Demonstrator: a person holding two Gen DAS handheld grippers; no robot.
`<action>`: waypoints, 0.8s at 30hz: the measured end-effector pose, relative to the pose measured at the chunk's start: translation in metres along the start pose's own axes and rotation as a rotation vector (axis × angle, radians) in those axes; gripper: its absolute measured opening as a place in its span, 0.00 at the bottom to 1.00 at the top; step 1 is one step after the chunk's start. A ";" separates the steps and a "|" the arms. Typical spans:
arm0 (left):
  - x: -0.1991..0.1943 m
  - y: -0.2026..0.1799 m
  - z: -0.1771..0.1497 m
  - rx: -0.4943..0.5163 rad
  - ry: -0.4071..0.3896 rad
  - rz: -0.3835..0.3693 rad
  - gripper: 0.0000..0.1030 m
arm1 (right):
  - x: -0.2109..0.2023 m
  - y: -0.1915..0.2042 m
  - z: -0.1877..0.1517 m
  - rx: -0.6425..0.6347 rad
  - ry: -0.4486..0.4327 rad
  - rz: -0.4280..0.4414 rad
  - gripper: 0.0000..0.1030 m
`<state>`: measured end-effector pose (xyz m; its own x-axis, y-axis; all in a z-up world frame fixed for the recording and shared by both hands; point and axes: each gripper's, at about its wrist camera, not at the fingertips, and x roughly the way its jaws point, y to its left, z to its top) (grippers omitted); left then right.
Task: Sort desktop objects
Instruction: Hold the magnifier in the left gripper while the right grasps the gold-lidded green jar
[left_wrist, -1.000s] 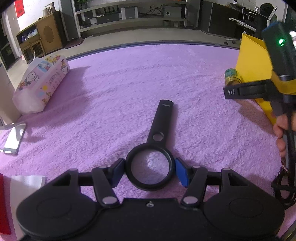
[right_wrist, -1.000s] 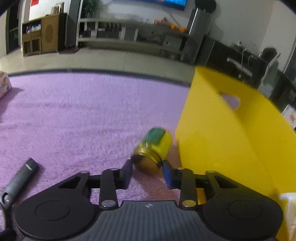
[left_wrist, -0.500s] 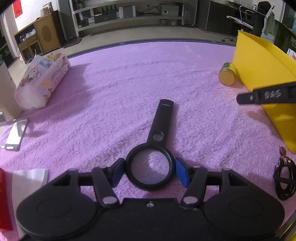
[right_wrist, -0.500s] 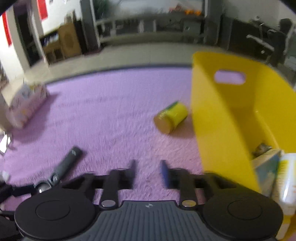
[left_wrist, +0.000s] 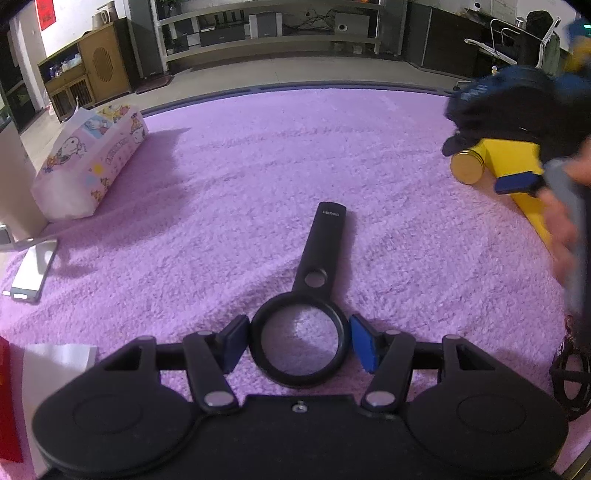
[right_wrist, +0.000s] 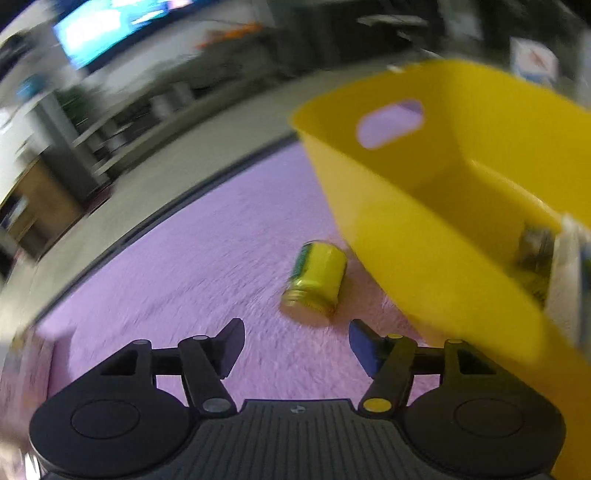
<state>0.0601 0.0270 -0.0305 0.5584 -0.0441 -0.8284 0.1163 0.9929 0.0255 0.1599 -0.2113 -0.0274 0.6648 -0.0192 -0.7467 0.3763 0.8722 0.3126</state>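
A black magnifying glass (left_wrist: 300, 343) lies on the purple carpet with its handle pointing away. My left gripper (left_wrist: 300, 345) is shut on its round rim, a blue pad pressed to each side. A yellow can (right_wrist: 317, 280) with a gold lid lies on its side on the carpet, against the yellow bin (right_wrist: 424, 258). My right gripper (right_wrist: 295, 343) hovers just short of the can, tilted, its jaws opening with nothing between them. In the left wrist view the can (left_wrist: 467, 168) shows at the far right, under the right gripper's blue pad (left_wrist: 517, 181) and a person's hand.
A cartoon-printed tissue pack (left_wrist: 88, 162) lies at the carpet's left. Beside it rests a silver flat device (left_wrist: 29, 273). White paper (left_wrist: 55, 365) sits at the near left and a black cord (left_wrist: 572, 380) at the near right. Boxes (right_wrist: 565, 266) fill the bin's near end.
My right gripper let go of the can, drew back, rolled, and its jaws widened. The can now lies free beside the bin. The left gripper and magnifying glass have not moved.
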 end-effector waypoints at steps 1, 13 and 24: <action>0.000 0.000 0.000 0.001 0.000 -0.001 0.56 | 0.008 0.002 0.002 0.024 0.001 -0.017 0.59; -0.002 0.000 -0.001 0.024 0.006 -0.005 0.56 | 0.022 0.008 0.006 -0.152 0.056 -0.062 0.37; -0.013 -0.021 -0.016 0.123 -0.001 -0.033 0.56 | -0.065 -0.047 -0.067 -0.498 0.233 0.136 0.38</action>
<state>0.0374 0.0082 -0.0293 0.5535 -0.0765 -0.8293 0.2347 0.9698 0.0671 0.0557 -0.2177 -0.0330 0.5053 0.1690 -0.8463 -0.0901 0.9856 0.1430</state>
